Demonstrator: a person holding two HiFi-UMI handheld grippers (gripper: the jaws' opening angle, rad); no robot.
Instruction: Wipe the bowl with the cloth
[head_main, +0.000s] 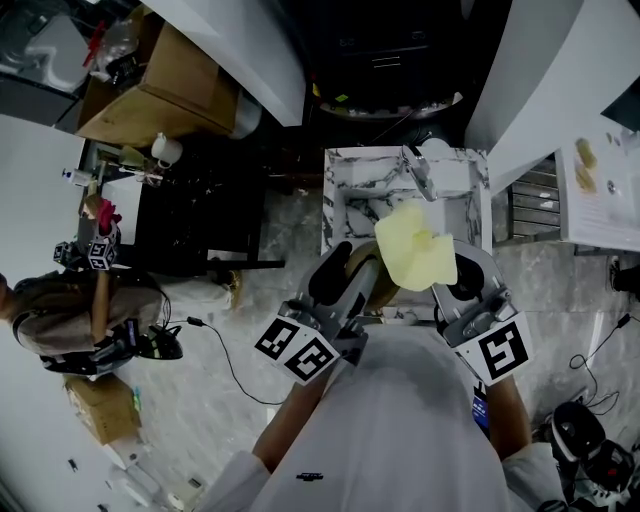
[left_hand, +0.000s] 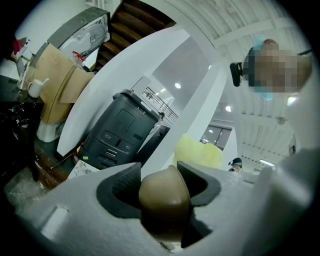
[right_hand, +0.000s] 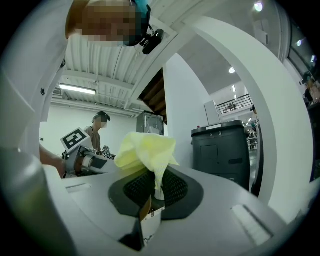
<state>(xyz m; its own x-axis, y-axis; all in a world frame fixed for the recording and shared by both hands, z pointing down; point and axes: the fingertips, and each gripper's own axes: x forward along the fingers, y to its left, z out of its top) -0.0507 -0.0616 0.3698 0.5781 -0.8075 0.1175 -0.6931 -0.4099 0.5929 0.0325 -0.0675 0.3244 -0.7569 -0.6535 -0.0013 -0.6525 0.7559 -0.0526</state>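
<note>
My left gripper (head_main: 343, 275) is shut on the rim of a brown bowl (head_main: 366, 262), held up in front of my chest. In the left gripper view the bowl's rim (left_hand: 165, 200) fills the gap between the dark pads, and my left gripper (left_hand: 161, 176) points upward. My right gripper (head_main: 452, 283) is shut on a pale yellow cloth (head_main: 415, 250), which stands bunched above its jaws right beside the bowl. The cloth (right_hand: 146, 150) sprouts from between the pads of my right gripper (right_hand: 153, 189). A corner of the cloth (left_hand: 198, 152) also shows in the left gripper view.
Below and ahead is a marble sink unit (head_main: 345, 180) with a chrome faucet (head_main: 420, 172). A cardboard box (head_main: 160, 85) and a dark table stand at the left. Another person (head_main: 70, 312) with grippers stands at the far left. A grey bin (right_hand: 225, 150) is near a white slanted beam.
</note>
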